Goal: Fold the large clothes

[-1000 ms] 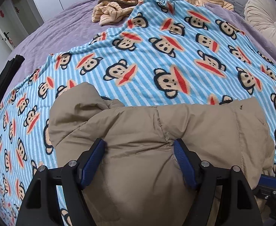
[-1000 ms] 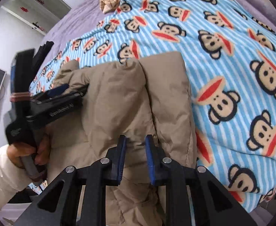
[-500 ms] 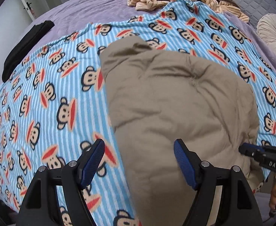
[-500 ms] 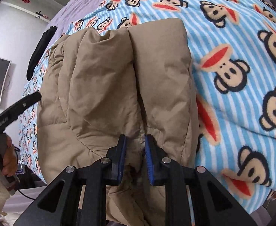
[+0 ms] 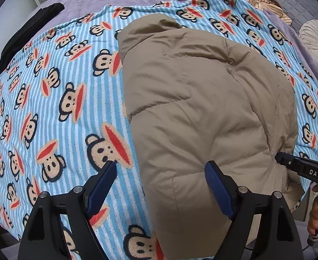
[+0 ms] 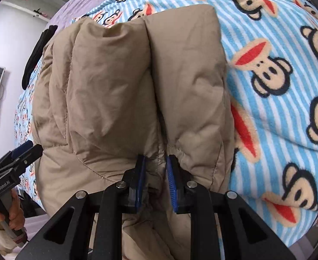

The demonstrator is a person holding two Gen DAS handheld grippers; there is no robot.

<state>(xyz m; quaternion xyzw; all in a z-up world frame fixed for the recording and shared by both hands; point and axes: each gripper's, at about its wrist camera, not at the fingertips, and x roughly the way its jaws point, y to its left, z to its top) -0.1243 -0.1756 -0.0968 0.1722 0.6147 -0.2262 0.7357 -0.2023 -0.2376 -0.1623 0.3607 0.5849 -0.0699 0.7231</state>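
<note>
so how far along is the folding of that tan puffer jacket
Done: the tan puffer jacket lies doubled on the blue striped monkey-print blanket. In hand: the right gripper pinches its near edge; the left gripper is opening, holding nothing. Left: probably another fold.

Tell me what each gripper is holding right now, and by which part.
The right gripper pinches the tan puffer jacket at its near edge. The left gripper holds nothing; its jaws are opening over the jacket's side.

Plain tan jacket (image 5: 202, 99); blue-and-white-striped monkey-print blanket (image 5: 57, 91)
</note>
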